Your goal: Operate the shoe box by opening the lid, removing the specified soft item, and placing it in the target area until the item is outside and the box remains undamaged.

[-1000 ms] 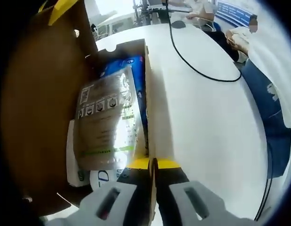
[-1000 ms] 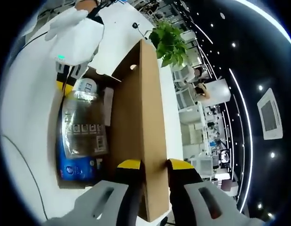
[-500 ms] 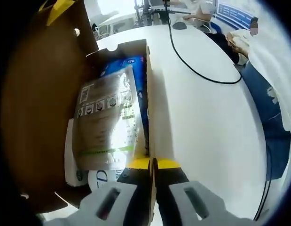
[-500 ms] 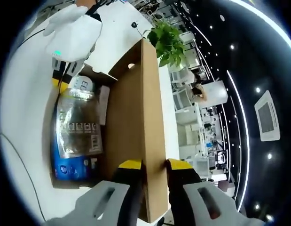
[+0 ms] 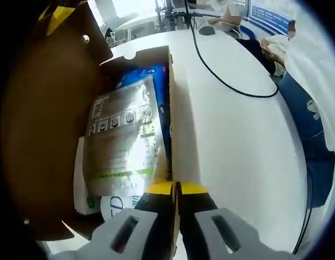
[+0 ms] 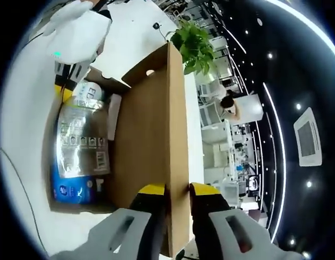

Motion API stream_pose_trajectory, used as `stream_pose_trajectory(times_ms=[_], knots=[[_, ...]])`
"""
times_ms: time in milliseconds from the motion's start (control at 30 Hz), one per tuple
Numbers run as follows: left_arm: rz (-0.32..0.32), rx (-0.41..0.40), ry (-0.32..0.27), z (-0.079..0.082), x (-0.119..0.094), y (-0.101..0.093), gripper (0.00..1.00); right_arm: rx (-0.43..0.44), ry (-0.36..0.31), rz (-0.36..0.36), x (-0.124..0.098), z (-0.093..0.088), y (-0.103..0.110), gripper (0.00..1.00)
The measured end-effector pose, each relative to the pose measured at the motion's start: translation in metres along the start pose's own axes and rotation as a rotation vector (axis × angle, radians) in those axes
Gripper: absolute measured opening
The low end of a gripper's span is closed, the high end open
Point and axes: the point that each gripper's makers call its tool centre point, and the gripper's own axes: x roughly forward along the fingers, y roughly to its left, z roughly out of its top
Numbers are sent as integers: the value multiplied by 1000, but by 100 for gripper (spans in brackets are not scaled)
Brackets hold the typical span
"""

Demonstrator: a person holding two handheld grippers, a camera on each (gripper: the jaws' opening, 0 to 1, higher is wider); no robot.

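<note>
While lid (image 6: 156,130) stands raised, right tongs (image 6: 178,190) pinching its edge, left tongs (image 5: 177,189) clamping box wall (image 5: 171,108)

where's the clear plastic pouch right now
Inside the open shoe box, left of centre in both gripper views: the pouch lies flat on a blue pack.

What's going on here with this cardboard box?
A person is working a shoe box with two hand-held tools. The right tool is clamped on the raised lid, holding it open. The left tool pinches the box's side wall. A clear plastic packet lies inside, not yet taken out.
</note>
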Motion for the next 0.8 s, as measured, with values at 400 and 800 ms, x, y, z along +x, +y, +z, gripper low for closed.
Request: stream_pose_trajectory(times_ms=[400, 800], knots=[[3, -5, -6, 0, 1, -1, 1, -25, 9, -13, 9, -2, -7, 11], [5, -2, -8, 0, 1, -2, 1, -22, 2, -1, 12, -2, -9, 10]])
